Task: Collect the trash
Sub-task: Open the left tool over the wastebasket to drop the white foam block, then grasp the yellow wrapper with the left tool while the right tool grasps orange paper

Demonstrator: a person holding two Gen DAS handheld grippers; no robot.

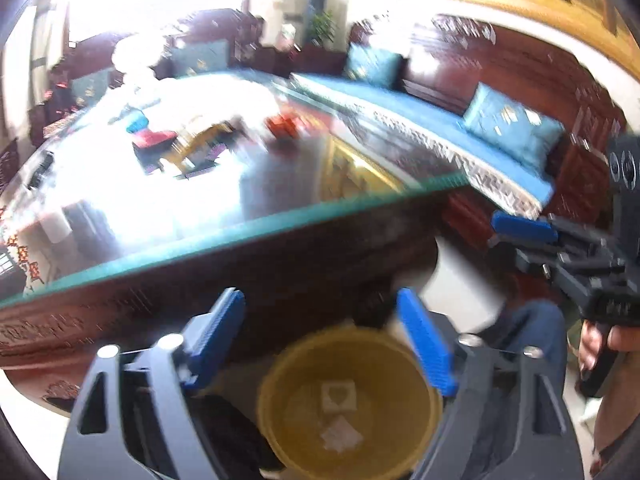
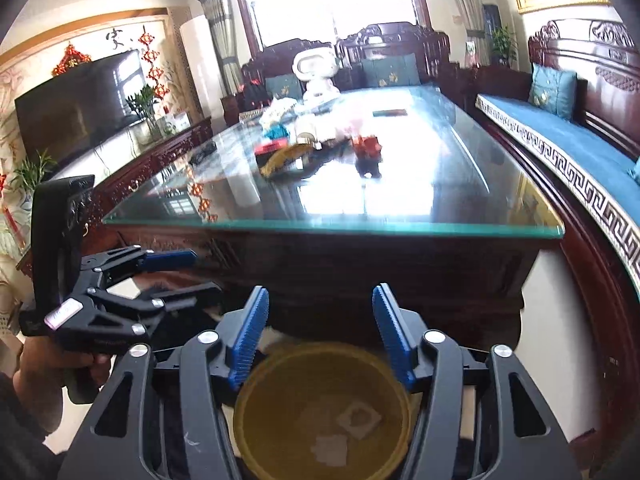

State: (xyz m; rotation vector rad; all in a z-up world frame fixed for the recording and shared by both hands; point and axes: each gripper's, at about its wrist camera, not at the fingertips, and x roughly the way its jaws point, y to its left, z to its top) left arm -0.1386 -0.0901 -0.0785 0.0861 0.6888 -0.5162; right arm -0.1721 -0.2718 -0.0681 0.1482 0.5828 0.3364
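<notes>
Both tongs, left [image 1: 320,312] and right [image 2: 320,304], gape over the yellow bin [image 2: 322,408]; television [image 2: 76,100] shows only rightward, left view blurry.

Glossy glass tabletop [image 2: 440,184] (carved dark wood beneath), translucent plastic bin [image 2: 256,440].

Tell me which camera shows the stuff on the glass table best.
The right wrist view: it is sharp, and the red item and yellow packet stand out on the glass table. The left wrist view shows the same clutter blurred and washed out by glare.
</notes>
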